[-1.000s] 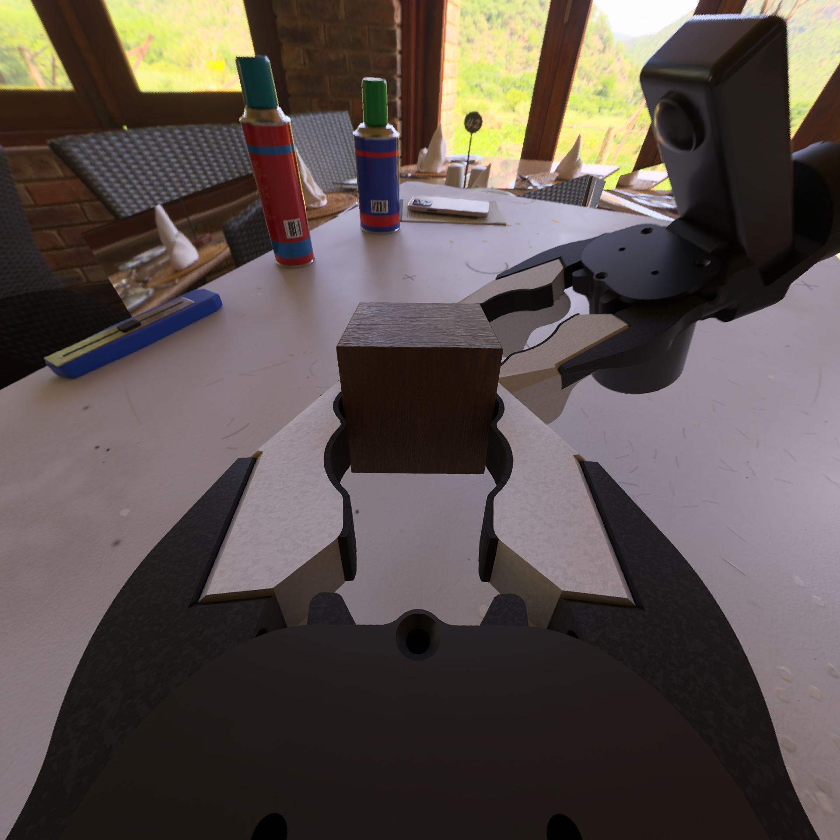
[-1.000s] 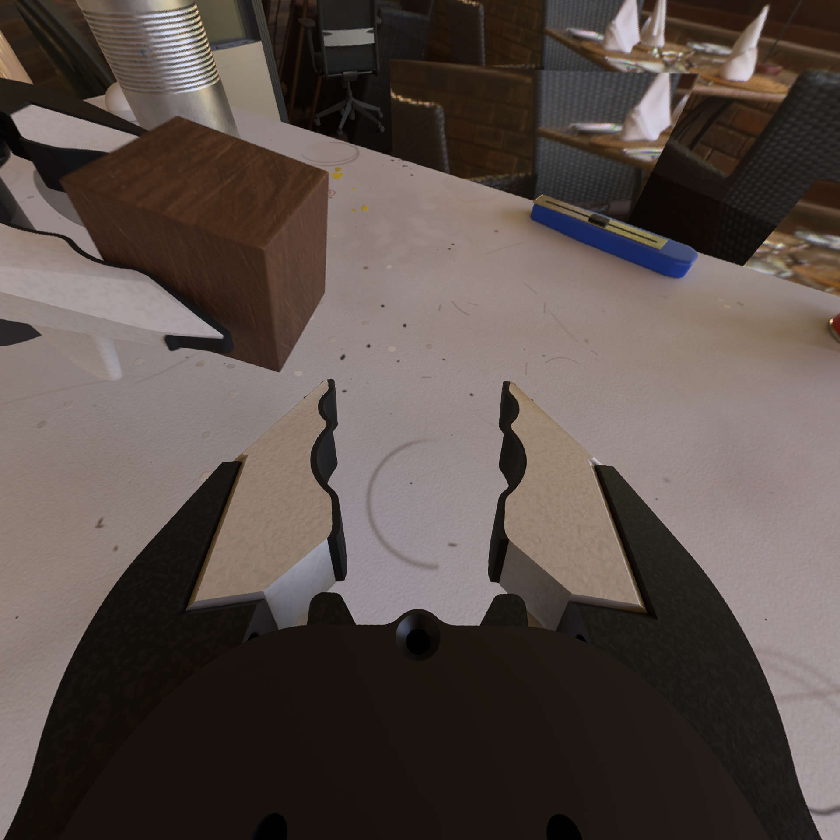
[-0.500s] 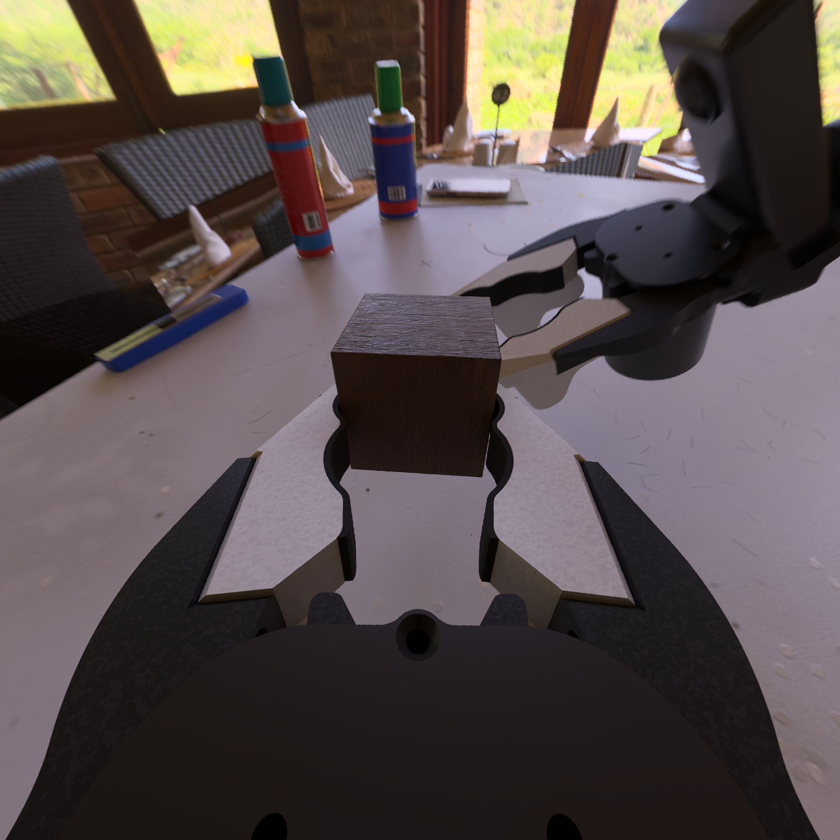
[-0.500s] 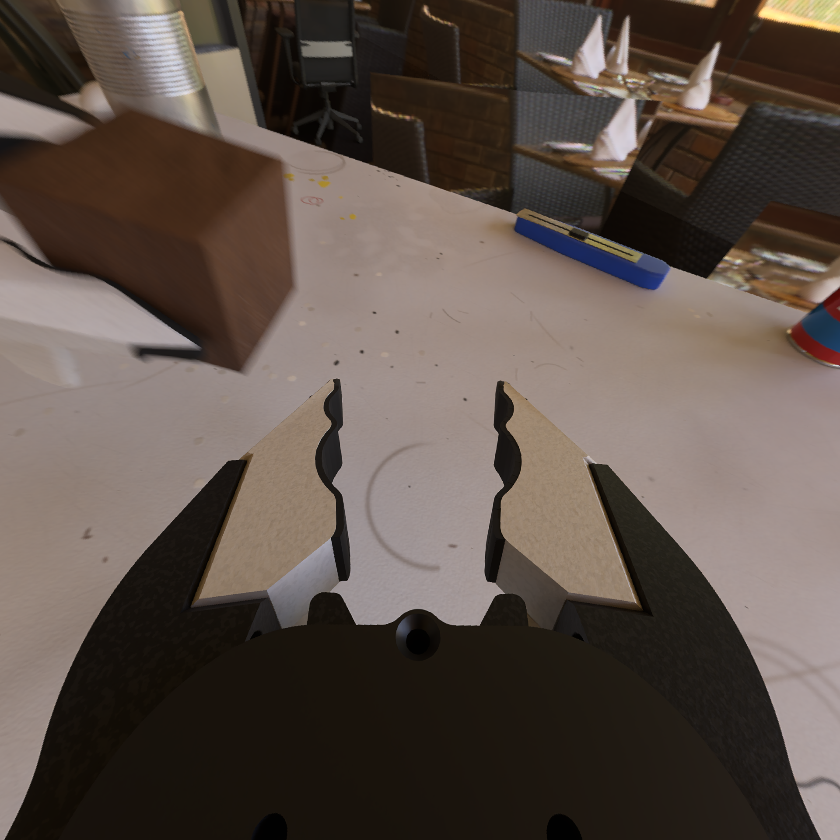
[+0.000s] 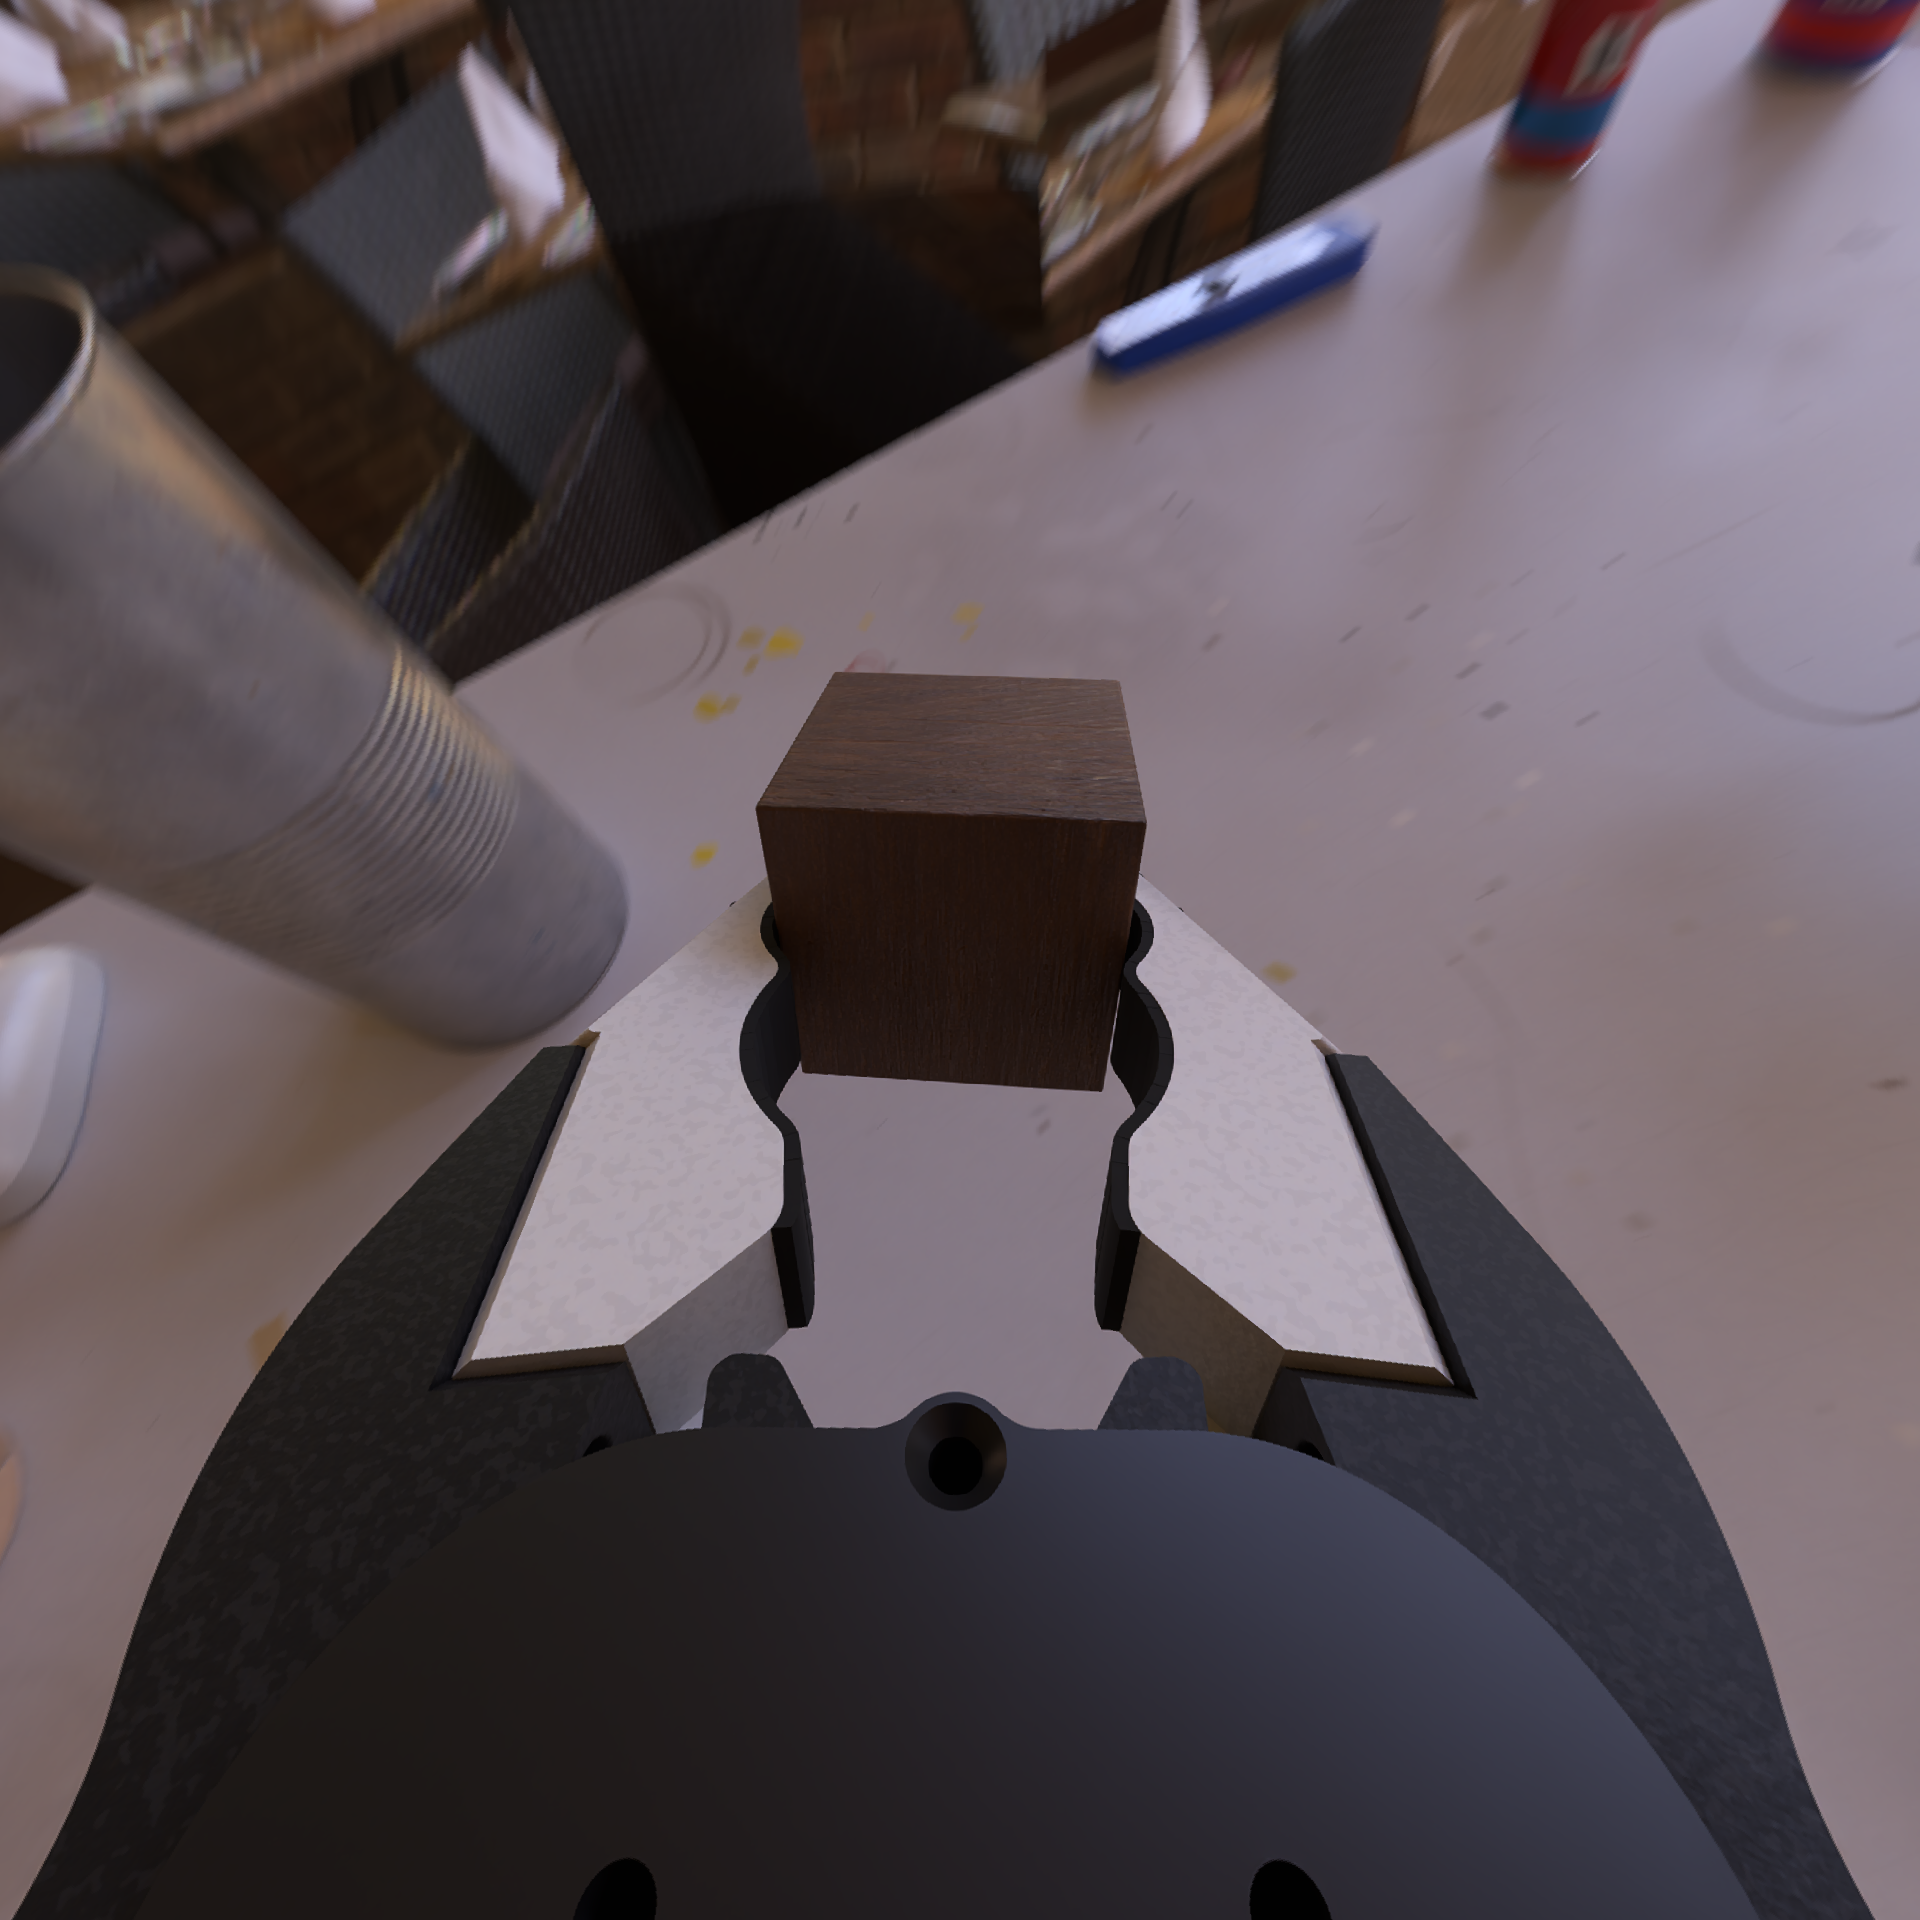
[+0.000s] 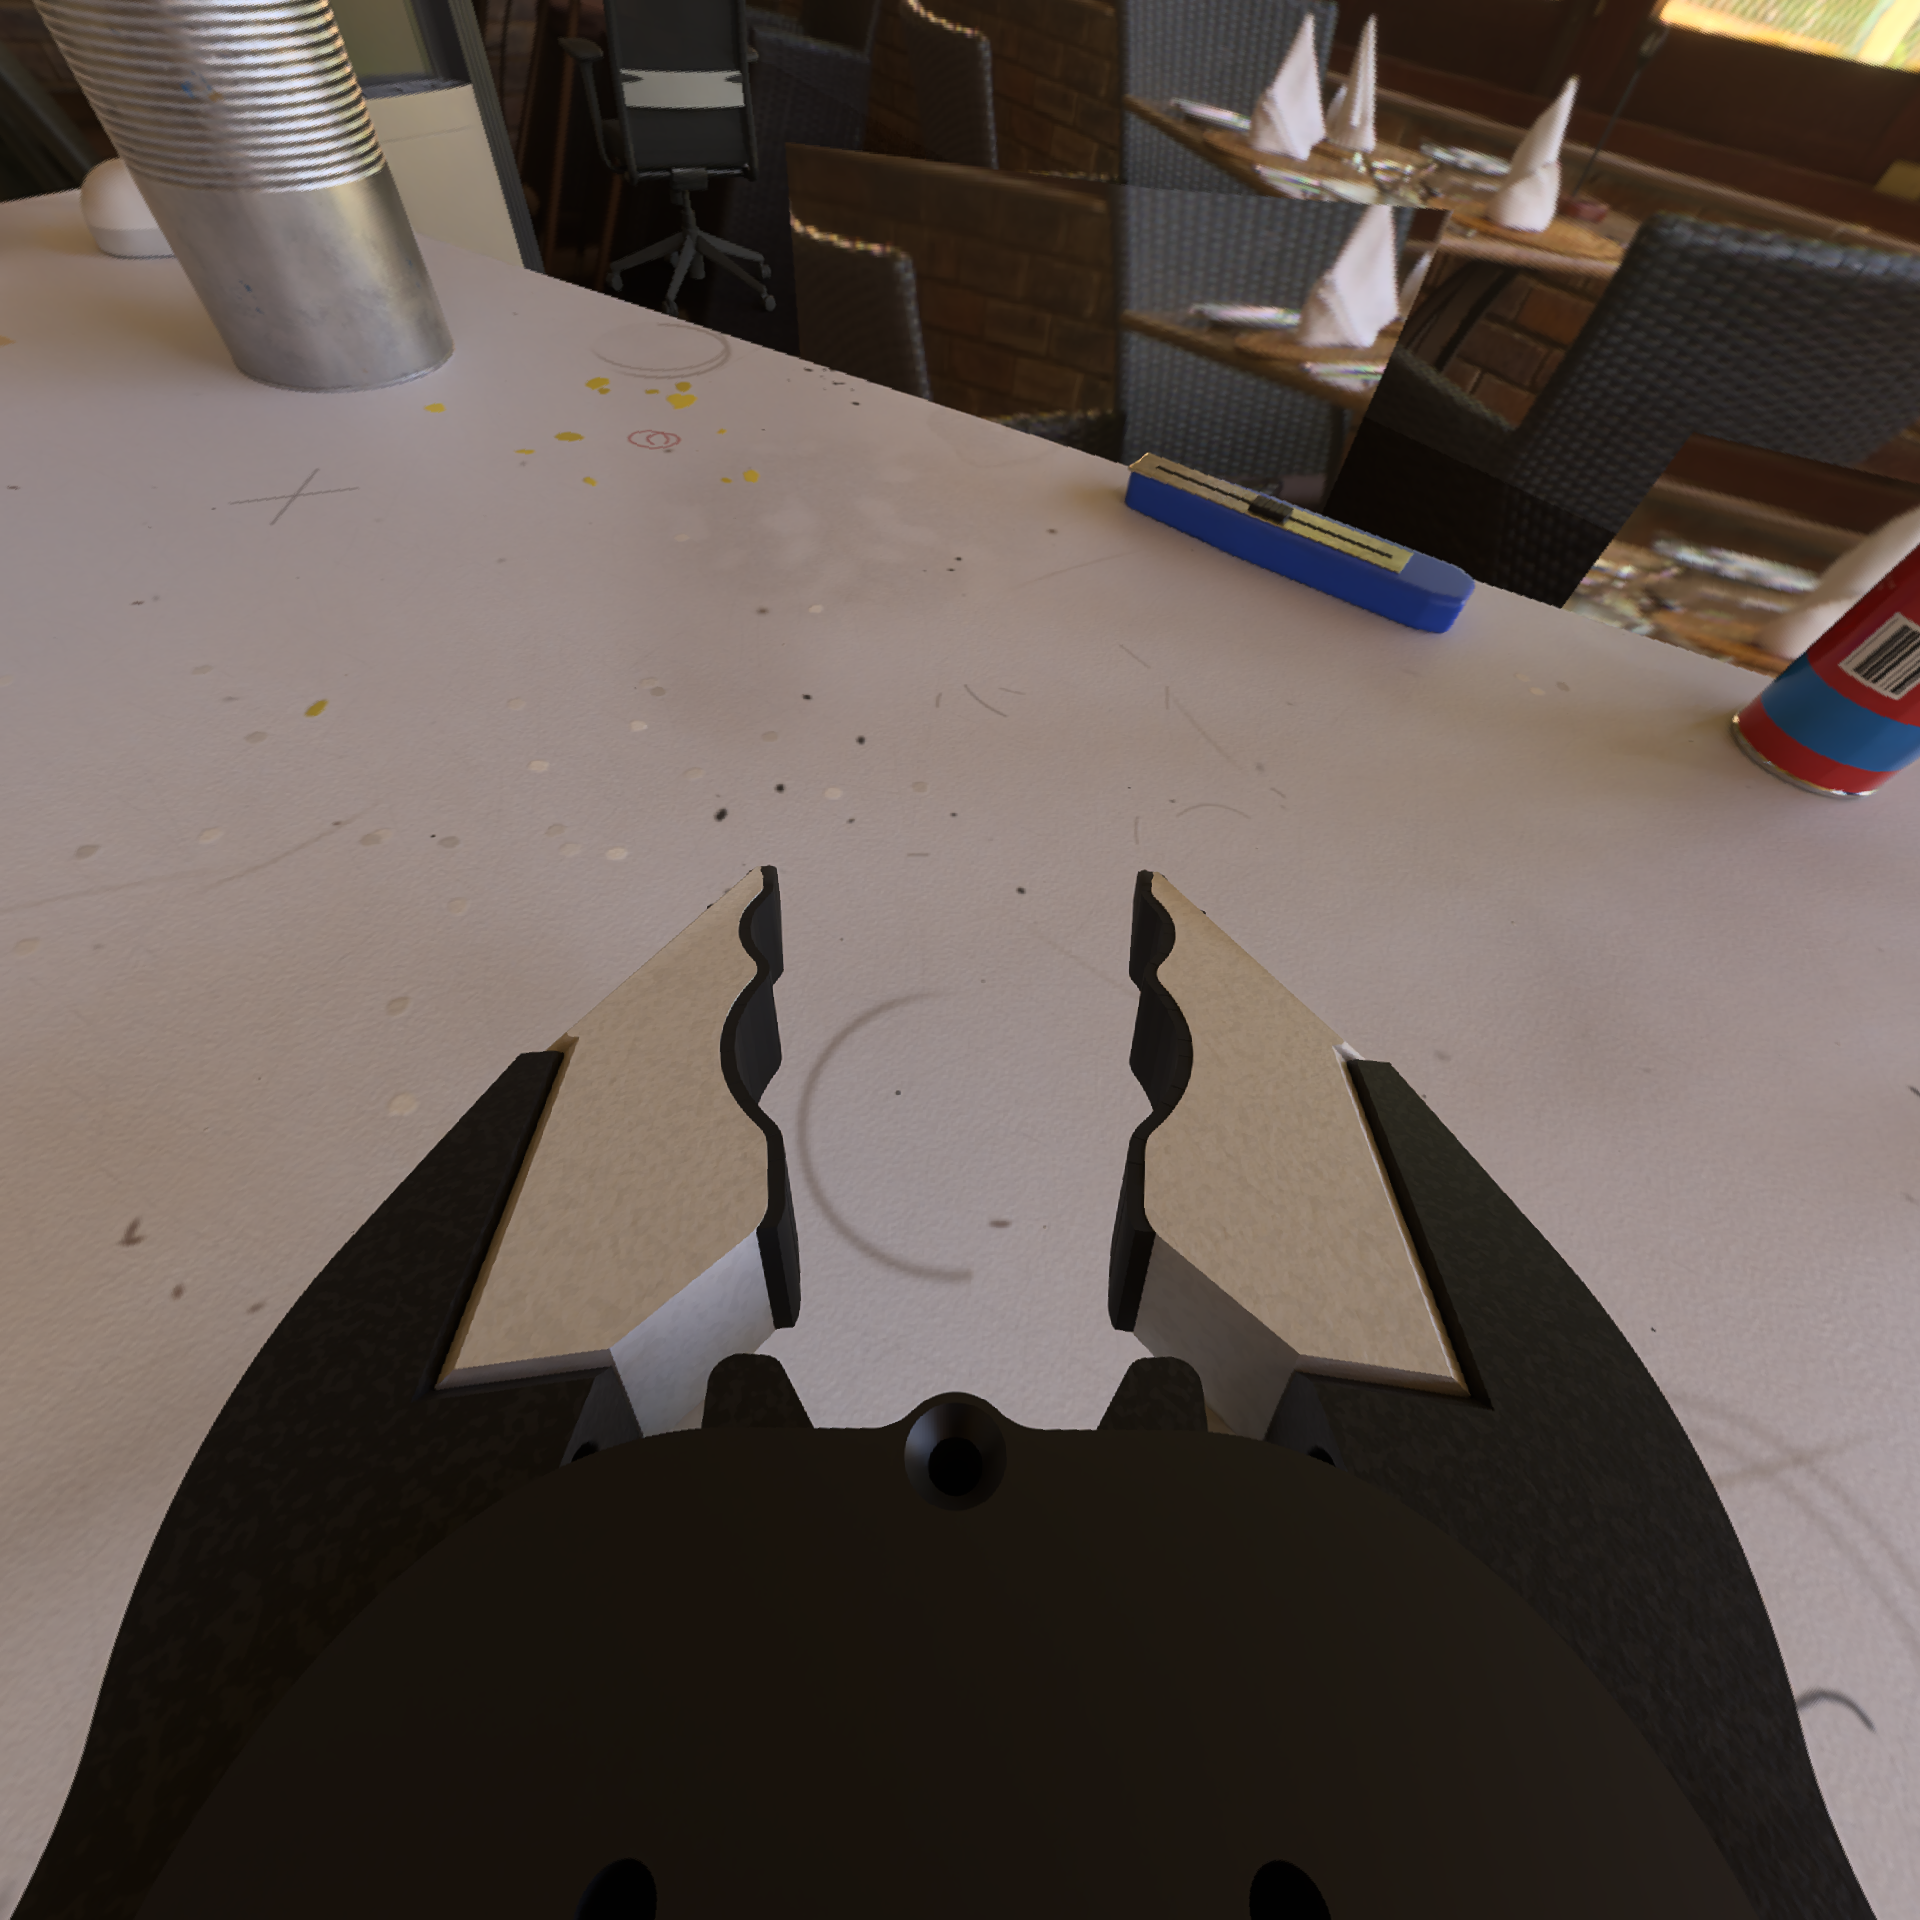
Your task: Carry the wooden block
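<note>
The dark wooden block [image 5: 951, 894] is a cube gripped between the fingertips of my left gripper [image 5: 954, 930], which is shut on it and holds it above the white table [image 5: 1455, 831]. The left wrist view is blurred by motion and looks down toward the table's edge. My right gripper [image 6: 954, 883] is open and empty, low over the table [image 6: 520, 779]. The block and the left gripper do not show in the right wrist view.
A ribbed metal cylinder [image 5: 239, 707] stands close on the left of the block; it also shows far left in the right wrist view [image 6: 270, 197]. A blue box cutter [image 5: 1236, 296] [image 6: 1299, 545] lies by the table edge. Spray cans [image 5: 1569, 83] [image 6: 1839, 707] stand farther off. Chairs lie beyond the edge.
My left gripper has lifted the block and swung left toward the metal cylinder and the table edge. The block has left the right wrist view. The right gripper stays open and nearly still.
</note>
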Tool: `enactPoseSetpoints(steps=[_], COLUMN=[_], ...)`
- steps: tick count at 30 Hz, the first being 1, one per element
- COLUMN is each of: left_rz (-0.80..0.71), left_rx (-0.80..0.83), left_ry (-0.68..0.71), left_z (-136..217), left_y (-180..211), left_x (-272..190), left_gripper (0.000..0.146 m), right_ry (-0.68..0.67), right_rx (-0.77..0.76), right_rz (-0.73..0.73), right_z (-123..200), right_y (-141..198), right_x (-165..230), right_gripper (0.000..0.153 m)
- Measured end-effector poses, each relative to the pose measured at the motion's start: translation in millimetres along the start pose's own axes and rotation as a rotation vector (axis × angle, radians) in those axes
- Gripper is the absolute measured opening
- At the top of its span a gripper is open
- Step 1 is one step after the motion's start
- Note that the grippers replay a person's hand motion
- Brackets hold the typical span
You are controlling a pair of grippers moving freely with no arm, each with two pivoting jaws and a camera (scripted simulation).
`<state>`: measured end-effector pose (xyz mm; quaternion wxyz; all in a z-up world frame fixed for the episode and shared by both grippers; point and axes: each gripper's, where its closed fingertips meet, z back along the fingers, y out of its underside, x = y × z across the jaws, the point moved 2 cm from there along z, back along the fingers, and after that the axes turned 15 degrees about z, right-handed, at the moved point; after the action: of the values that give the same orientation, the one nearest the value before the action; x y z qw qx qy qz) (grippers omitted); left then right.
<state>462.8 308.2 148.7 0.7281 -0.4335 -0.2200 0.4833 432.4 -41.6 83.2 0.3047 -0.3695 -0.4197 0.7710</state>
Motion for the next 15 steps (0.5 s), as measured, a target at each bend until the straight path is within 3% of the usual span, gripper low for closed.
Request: enactPoseSetpoints(steps=[4, 12, 15], left_rz=[0.013, -0.09, -0.146], left_rx=[0.142, 0.401, 0.508], left_ry=[-0.059, 0.215, 0.195], left_z=[-11.4, -18.2, -32.9], left_y=[25.3, 53.0, 68.3], left_x=[39.6, 24.0, 27.8], left_gripper=[0.059, 0.059, 0.059], right_ry=[-0.009, -0.041, -0.043], right_rx=[0.005, 0.05, 0.055], right_rz=[0.026, 0.037, 0.041], right_z=[-1.5, -9.8, -11.4], right_y=[-0.3, 8.3, 9.1], right_x=[4.9, 12.7, 14.0], right_gripper=[0.067, 0.067, 0.067])
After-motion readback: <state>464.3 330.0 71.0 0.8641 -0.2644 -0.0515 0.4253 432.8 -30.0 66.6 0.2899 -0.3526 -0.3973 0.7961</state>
